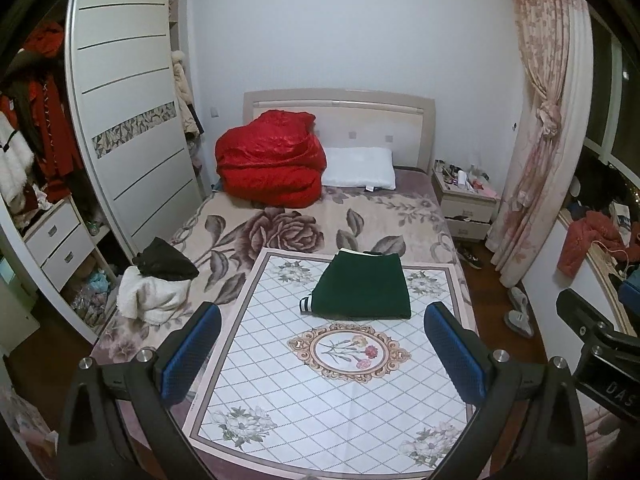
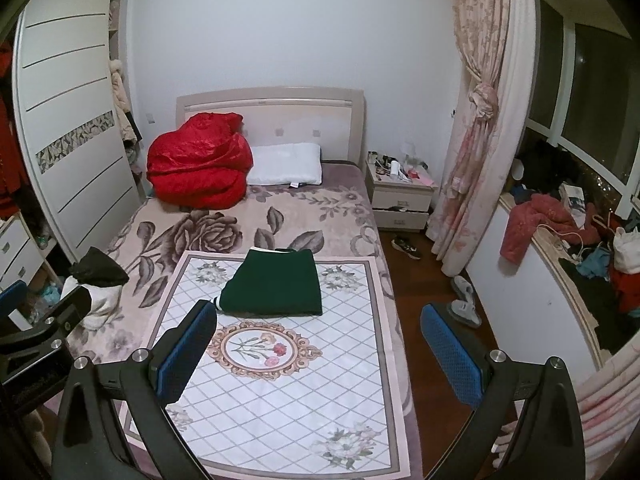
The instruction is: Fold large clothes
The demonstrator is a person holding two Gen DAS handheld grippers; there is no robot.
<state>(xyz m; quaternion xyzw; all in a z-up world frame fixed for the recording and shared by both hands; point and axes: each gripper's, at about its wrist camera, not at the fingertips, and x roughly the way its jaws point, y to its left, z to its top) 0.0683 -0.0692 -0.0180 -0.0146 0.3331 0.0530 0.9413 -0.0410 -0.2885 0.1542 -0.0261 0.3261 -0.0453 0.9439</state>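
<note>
— Green garment (image 1: 362, 290): where does it lie?

— Folded into a neat block on the far half of the patterned mat (image 1: 280, 392) spread over the bed (image 1: 240, 232), its striped cuff (image 1: 305, 304) poking out at the near left corner.

— And the tools?

— Left hand-held gripper (image 1: 322, 354) hangs spread wide above the mat's near half, holding nothing. Right hand-held gripper (image 2: 318, 354) is likewise spread and empty, over the mat's right edge.

— How would it handle?

— Soft, thick and limp, I judge; light enough, yet the layers would slide apart if pinched at one corner. Better to take both near corners through all layers.

— Anything waiting?

— A white and black heap (image 1: 154, 288) sits at the bed's left edge.
</note>
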